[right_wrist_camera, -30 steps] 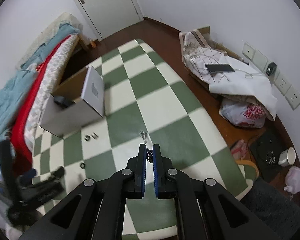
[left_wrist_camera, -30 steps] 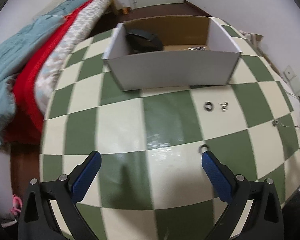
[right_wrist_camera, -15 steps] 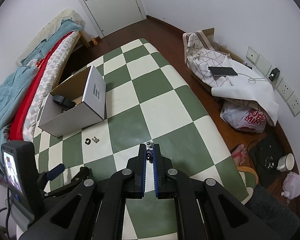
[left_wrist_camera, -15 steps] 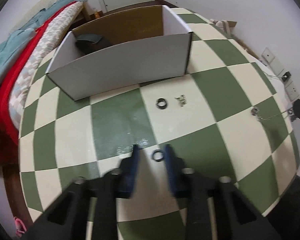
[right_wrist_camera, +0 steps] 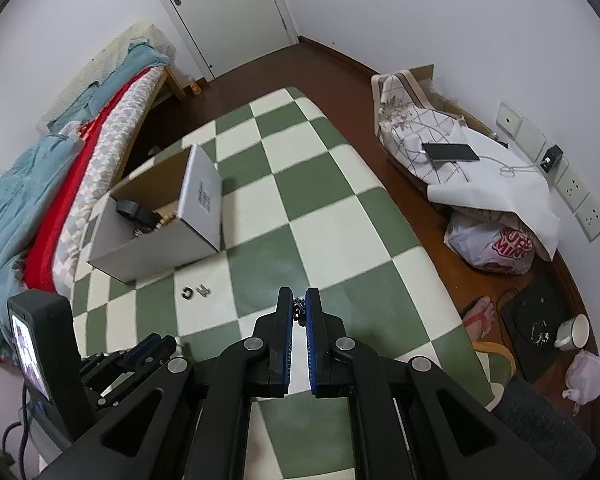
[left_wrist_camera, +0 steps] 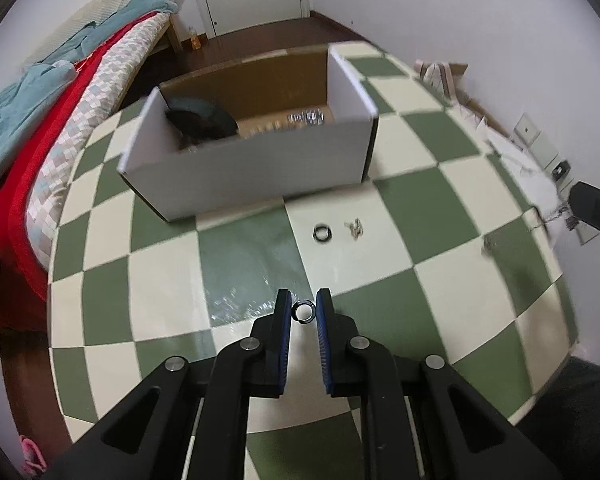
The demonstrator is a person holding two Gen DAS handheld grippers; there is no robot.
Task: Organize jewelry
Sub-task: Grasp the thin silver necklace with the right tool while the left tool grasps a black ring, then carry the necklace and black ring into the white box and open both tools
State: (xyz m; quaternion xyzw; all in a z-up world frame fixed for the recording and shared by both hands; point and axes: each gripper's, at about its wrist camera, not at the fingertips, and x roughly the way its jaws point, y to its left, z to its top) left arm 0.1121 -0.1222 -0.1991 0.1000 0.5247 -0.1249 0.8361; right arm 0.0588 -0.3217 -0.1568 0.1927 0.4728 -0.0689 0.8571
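Note:
My left gripper is shut on a small dark ring, held between its blue pads just above the green-and-cream checked table. My right gripper is shut on a silver chain above the table's right part; the chain also shows hanging at the right edge of the left wrist view. A second dark ring and a small silver piece lie on a cream square in front of the open white cardboard box. The box holds a dark round object and some silver jewelry.
A bed with red and teal blankets runs along the table's left side. To the right, on the floor, are a bag with a phone, a plastic bag, and a cup. Wall sockets are at the right.
My left gripper closed from wide open onto the near ring and lifted it slightly. My right gripper, still shut on the chain, rose higher above the table.

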